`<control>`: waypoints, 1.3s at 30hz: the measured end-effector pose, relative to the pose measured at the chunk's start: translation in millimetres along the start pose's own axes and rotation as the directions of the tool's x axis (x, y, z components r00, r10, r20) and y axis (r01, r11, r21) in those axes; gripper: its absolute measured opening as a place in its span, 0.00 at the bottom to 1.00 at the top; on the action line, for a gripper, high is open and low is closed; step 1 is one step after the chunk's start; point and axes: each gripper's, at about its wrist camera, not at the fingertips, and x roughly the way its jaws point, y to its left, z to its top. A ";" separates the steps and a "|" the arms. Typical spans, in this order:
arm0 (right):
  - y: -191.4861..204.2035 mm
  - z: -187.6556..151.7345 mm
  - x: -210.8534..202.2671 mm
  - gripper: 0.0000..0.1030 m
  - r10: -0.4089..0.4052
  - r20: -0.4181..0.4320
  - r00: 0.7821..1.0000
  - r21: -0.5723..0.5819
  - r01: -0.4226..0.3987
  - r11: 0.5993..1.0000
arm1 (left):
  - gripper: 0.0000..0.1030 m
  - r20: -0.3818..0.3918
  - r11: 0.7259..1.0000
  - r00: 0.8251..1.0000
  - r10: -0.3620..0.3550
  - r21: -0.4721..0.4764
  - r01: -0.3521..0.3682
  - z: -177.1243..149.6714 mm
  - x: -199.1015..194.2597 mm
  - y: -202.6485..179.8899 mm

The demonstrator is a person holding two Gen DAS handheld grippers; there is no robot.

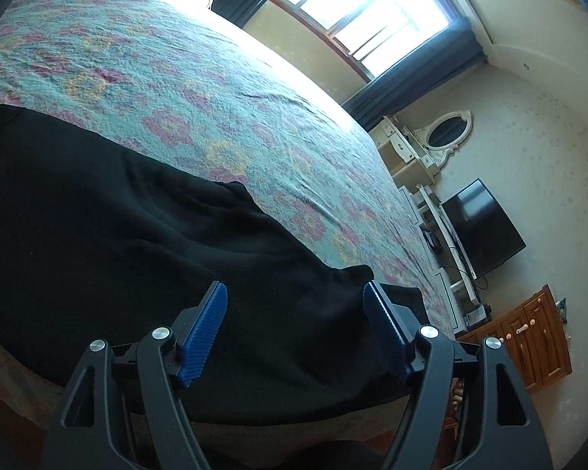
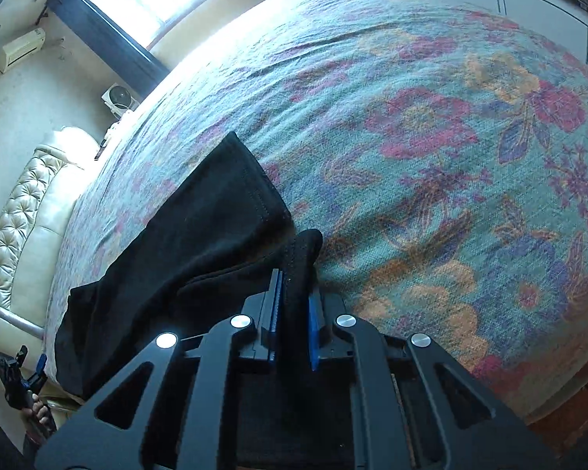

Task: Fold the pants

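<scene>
Black pants (image 1: 117, 235) lie on a floral bedspread (image 1: 176, 90) near the bed's edge. My left gripper (image 1: 296, 293) is open, its blue pads on either side above the pants' waist end, holding nothing. In the right wrist view the pants (image 2: 184, 235) stretch away to the left, one leg hem lying flat on the bedspread (image 2: 450, 156). My right gripper (image 2: 294, 278) is shut on the hem of the other pant leg, lifted slightly off the bed. The left gripper (image 2: 19, 376) shows small at the lower left of that view.
A window with dark curtains (image 1: 364, 11) is behind the bed. A dresser with a mirror (image 1: 443, 137), a television (image 1: 482, 231) and a wooden cabinet (image 1: 529, 340) stand past the bed's end. A padded headboard (image 2: 15, 211) is at the left.
</scene>
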 end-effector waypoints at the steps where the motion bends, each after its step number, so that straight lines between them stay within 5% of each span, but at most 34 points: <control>1: -0.6 5.9 -7.2 0.09 -0.010 0.026 1.000 -0.025 0.011 1.000 | 0.69 -0.013 1.000 1.000 -0.002 -0.004 0.002 -2.4 7.1 -3.9; 3: -4.0 17.6 -19.1 0.08 -0.009 0.077 0.997 -0.045 0.013 0.999 | 0.69 -0.031 1.000 1.000 -0.005 0.001 0.005 -5.7 20.2 -12.2; 4: -7.4 21.4 -21.9 0.00 -0.038 0.094 0.995 -0.058 0.044 0.997 | 0.69 -0.036 1.000 0.999 -0.009 0.008 0.010 -8.6 25.6 -17.1; 6: -24.6 28.9 -15.0 0.00 -0.171 0.083 0.982 -0.065 0.176 0.982 | 0.69 -0.051 1.000 0.999 -0.016 0.018 0.017 -15.1 36.2 -24.1; 8: -52.6 27.1 -11.1 0.00 -0.163 0.031 0.986 0.043 0.161 0.986 | 0.69 -0.072 1.000 0.997 -0.021 0.009 0.022 -23.0 46.2 -26.2; 11: -48.6 20.8 -39.5 0.07 -0.064 0.149 0.987 0.126 0.045 0.991 | 0.69 -0.105 0.999 0.994 -0.033 -0.016 0.031 -32.8 58.2 -25.4; 12: -44.3 17.8 -44.9 0.21 0.030 0.168 0.985 0.161 -0.057 0.985 | 0.69 -0.113 0.999 0.993 -0.030 -0.017 0.028 -34.9 62.1 -25.5; 13: -39.4 14.2 -45.5 0.47 0.127 0.173 0.977 0.194 -0.160 0.968 | 0.69 -0.122 0.999 0.992 -0.030 -0.018 0.028 -36.4 66.3 -25.4; 15: -29.2 7.0 -33.4 0.61 0.233 0.146 0.961 0.259 -0.264 0.929 | 0.69 -0.133 0.999 0.990 -0.034 -0.025 0.031 -38.6 73.0 -27.1; 19: -28.2 -4.5 12.4 0.61 0.345 0.088 0.934 0.422 -0.349 0.837 | 0.69 -0.158 0.995 0.983 -0.093 -0.046 0.086 -45.8 81.9 -39.9; 25: -18.4 2.2 24.0 0.60 0.314 0.150 0.937 0.461 -0.348 0.816 | 0.73 -0.216 0.968 0.946 -0.243 -0.114 0.223 -71.7 104.5 -78.2; 32: -23.5 -9.5 33.7 0.54 0.289 0.174 0.941 0.549 -0.337 0.765 | 0.73 -0.263 0.944 0.912 -0.316 -0.185 0.274 -109.5 132.7 -107.5; 39: -34.9 -17.7 38.3 0.44 0.277 0.210 0.938 0.590 -0.347 0.729 | 0.73 -0.278 0.963 0.927 -0.254 -0.159 0.216 -132.2 140.8 -108.2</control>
